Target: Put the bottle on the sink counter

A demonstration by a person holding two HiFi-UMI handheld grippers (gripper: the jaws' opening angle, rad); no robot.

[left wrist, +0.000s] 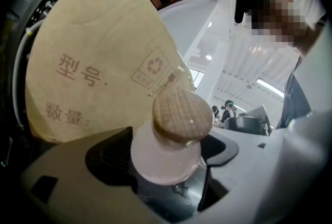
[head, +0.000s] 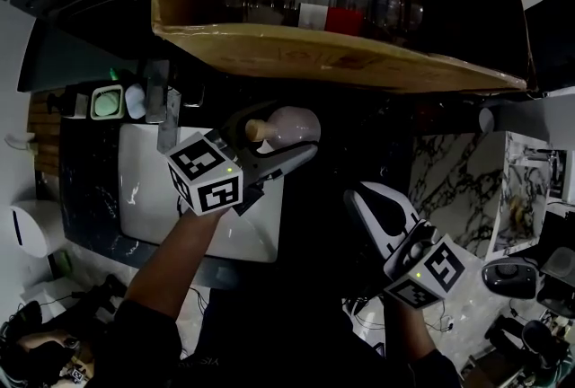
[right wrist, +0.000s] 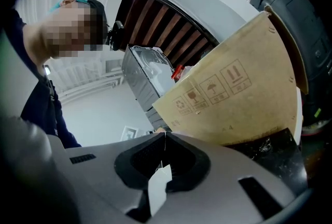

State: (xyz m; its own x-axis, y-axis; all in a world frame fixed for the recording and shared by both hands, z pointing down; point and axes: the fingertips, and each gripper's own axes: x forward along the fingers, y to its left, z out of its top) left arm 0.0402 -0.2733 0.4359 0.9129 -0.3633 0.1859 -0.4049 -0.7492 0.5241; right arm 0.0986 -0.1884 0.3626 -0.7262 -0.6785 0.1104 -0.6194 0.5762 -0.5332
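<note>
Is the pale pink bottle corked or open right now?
Corked. A round light brown cork stopper sits in the neck of the pale pink bottle, which the left tool grips below the stopper.

The bottle (head: pixel 295 124) looks like frosted, matt pale-pink glass, and its stopper (left wrist: pixel 181 114) like rough-grained wood or cork. The left gripper (left wrist: pixel 176 158) and right gripper (right wrist: pixel 163 136) have smooth, matt grey plastic shells and ribbed black pads (left wrist: pixel 111 155). The cardboard box (head: pixel 341 58) is matt brown paperboard, and the sink (head: pixel 144 198) is glossy white in a dark, polished veined-stone counter (head: pixel 85 171).
</note>
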